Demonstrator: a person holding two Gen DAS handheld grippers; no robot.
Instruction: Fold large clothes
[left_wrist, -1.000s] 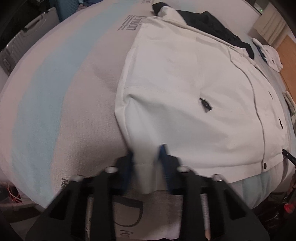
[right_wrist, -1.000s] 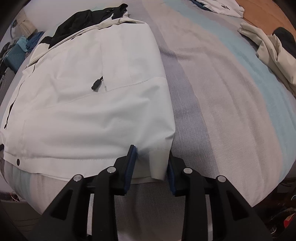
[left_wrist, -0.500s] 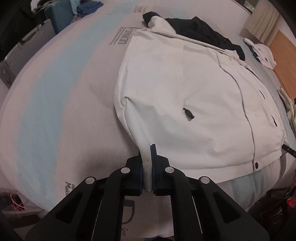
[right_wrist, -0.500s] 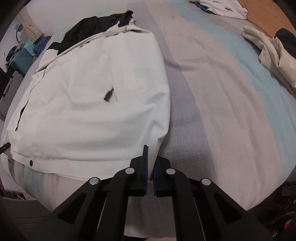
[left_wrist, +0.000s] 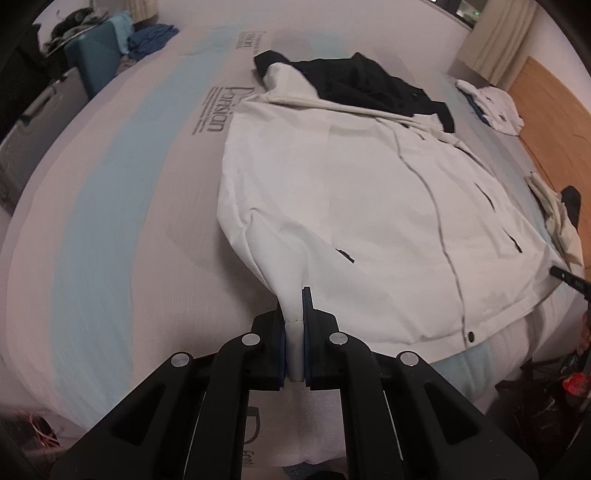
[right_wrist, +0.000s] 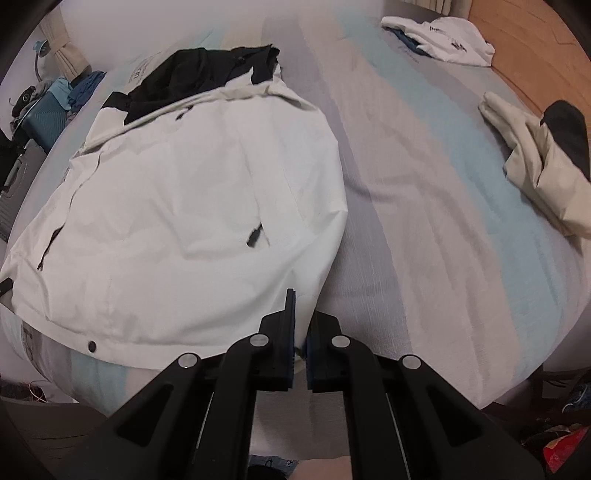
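Two corners pinched: left claw (left_wrist: 294, 332) and right claw (right_wrist: 300, 332) each clamp the white jacket (left_wrist: 369, 221) hem, lying on the bed (left_wrist: 110, 221). Probably light, floppy, slippery shell, so hem corners seem smartest.

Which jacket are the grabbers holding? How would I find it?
Look at the big striped bed. The jacket lies spread across its near side, both bottom corners pinched by the left gripper and right gripper. It is the big white one with a black hood; the others are small bundles.

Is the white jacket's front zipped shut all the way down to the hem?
Yes, in the left wrist view the white jacket lies flat with its dark zipper line running unbroken down to the snap at the hem.
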